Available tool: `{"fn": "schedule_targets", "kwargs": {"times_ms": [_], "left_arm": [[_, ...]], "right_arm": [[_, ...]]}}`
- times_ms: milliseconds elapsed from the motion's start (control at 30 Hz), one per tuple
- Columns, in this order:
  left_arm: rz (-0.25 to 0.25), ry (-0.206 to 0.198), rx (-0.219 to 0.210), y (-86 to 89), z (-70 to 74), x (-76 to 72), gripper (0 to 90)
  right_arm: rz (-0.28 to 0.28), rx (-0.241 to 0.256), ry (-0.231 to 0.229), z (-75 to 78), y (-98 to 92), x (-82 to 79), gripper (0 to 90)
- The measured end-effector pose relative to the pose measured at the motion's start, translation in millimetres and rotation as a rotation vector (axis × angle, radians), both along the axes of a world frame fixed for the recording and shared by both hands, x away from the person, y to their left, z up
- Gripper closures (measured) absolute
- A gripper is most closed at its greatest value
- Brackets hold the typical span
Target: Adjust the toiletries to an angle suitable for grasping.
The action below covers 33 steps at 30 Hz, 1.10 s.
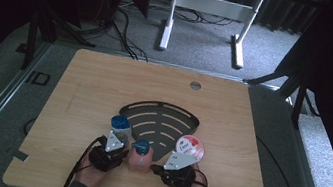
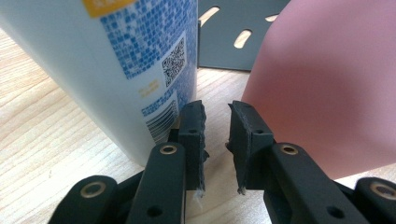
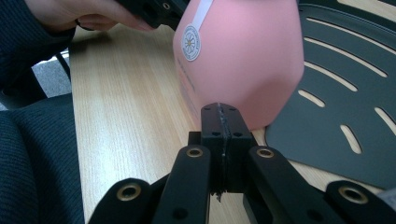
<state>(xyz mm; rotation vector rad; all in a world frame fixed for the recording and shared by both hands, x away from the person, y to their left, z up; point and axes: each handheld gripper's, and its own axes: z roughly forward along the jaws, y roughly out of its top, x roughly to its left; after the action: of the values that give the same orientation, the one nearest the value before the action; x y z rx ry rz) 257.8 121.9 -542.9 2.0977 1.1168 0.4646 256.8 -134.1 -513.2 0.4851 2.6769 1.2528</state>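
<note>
The pink bottle [image 1: 139,157] stands upright on the wooden table [image 1: 84,85], between the two grippers and touching neither. From the left gripper [image 2: 216,135], whose jaws are slightly spread and hold nothing, it rises just ahead and to the right, with the white bottle [image 2: 116,60] just ahead on the left; the gap points between them. The right gripper [image 3: 223,140], jaws pressed together and empty, points at the pink bottle's base, close in front. Both look about equally near. The dark slotted rack [image 1: 162,121] lies flat just beyond, on open table.

Left gripper [image 2: 217,135] fingers apart, right gripper [image 3: 223,140] closed
</note>
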Motion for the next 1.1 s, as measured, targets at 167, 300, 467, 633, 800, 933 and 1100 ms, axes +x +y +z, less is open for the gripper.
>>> {"fn": "schedule_targets", "kwargs": {"times_ms": [167,300,467,633,800,933,1100], "left_arm": [[0.006,0.003,-0.001,1.5,-0.5,1.2,75.1],[0.015,0.004,-0.006,2.9,-1.0,2.6,75.0],[0.03,0.011,-0.01,5.8,-2.1,4.8,74.9],[0.035,0.015,-0.016,9.2,-2.0,4.8,73.9],[0.02,0.012,-0.027,11.3,2.4,0.0,71.0],[-0.002,0.011,-0.027,12.0,7.7,-4.8,68.7],[-0.025,-0.001,-0.018,16.6,12.2,-11.0,64.7]], "right_arm": [[0.003,0.002,-0.001,0.5,3.9,1.5,90.0],[0.012,0.006,-0.007,1.6,6.8,3.4,90.0],[0.02,0.007,-0.007,2.0,11.0,5.4,90.0],[0.027,0.011,-0.01,1.4,14.7,6.6,90.0],[0.001,0.016,-0.024,5.5,4.0,6.7,88.4],[-0.049,0.032,-0.037,12.3,-16.5,9.1,86.3],[-0.137,0.058,-0.057,21.1,-44.0,17.7,83.8]]}}
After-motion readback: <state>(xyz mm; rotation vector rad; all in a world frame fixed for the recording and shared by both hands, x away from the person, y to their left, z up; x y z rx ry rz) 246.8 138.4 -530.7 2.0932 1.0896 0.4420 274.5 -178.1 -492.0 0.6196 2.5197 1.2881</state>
